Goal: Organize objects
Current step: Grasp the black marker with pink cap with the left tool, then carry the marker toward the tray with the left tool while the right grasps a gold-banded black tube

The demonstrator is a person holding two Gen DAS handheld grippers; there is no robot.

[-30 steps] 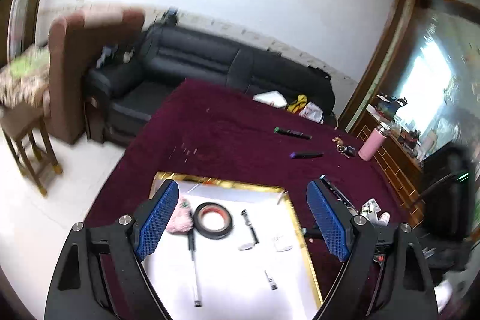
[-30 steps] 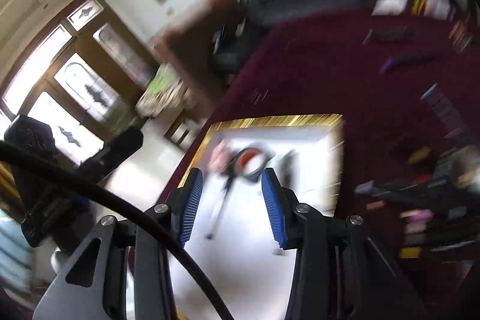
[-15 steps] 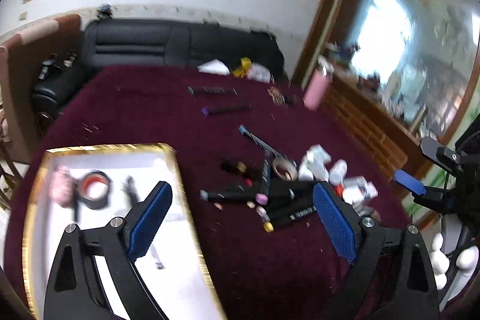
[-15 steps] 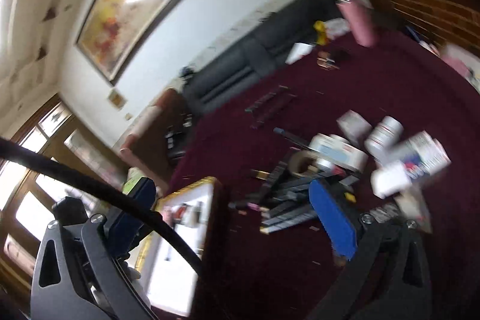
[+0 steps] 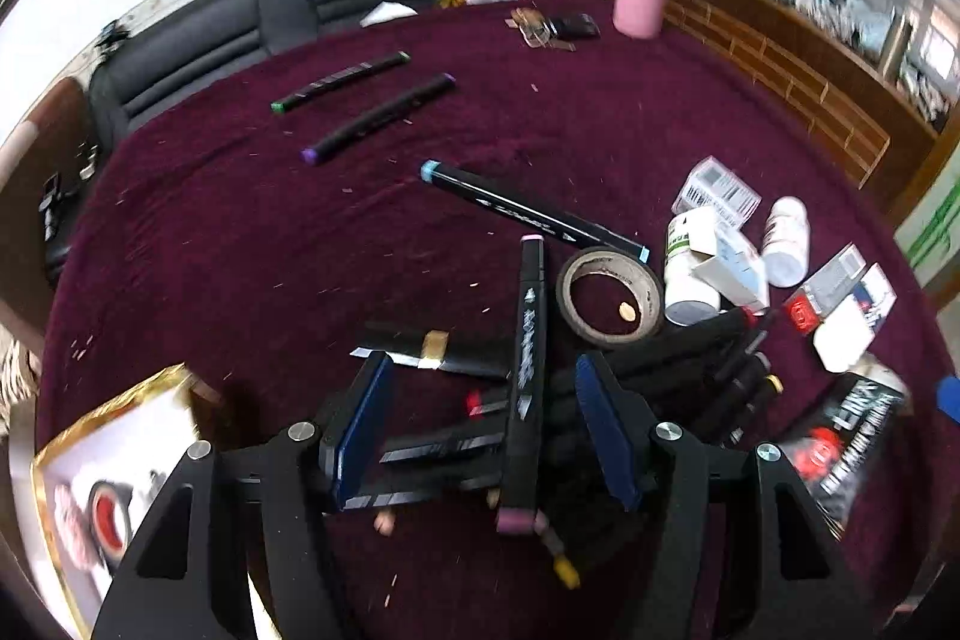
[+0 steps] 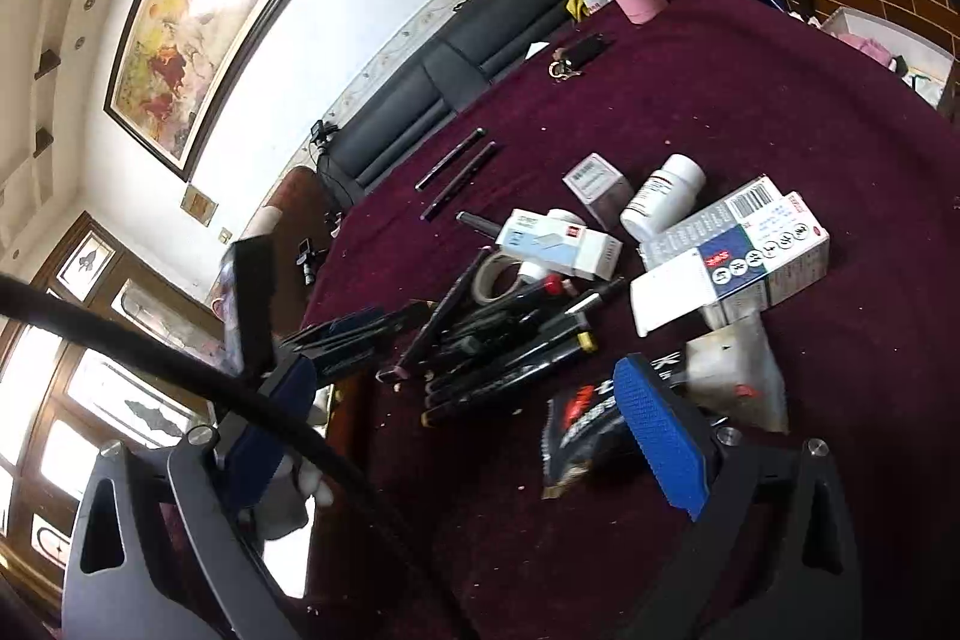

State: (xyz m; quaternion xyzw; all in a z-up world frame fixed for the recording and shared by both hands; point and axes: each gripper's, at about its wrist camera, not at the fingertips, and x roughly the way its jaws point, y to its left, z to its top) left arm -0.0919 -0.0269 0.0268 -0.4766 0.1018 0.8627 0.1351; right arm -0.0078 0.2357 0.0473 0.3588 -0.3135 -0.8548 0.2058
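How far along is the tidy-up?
Early. Done: a red tape roll lies in the gold-rimmed tray. In hand: nothing; the left gripper, jaws just narrowed, straddles the marker pile; the right gripper is open. Left: markers, beige tape roll, medicine boxes, bottles.

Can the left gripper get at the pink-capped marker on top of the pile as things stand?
Probably yes. The left gripper is over the marker pile, its jaws just narrowed but still apart, and the pink-capped marker lies on top between them. Nothing covers it, though other markers lie close underneath.
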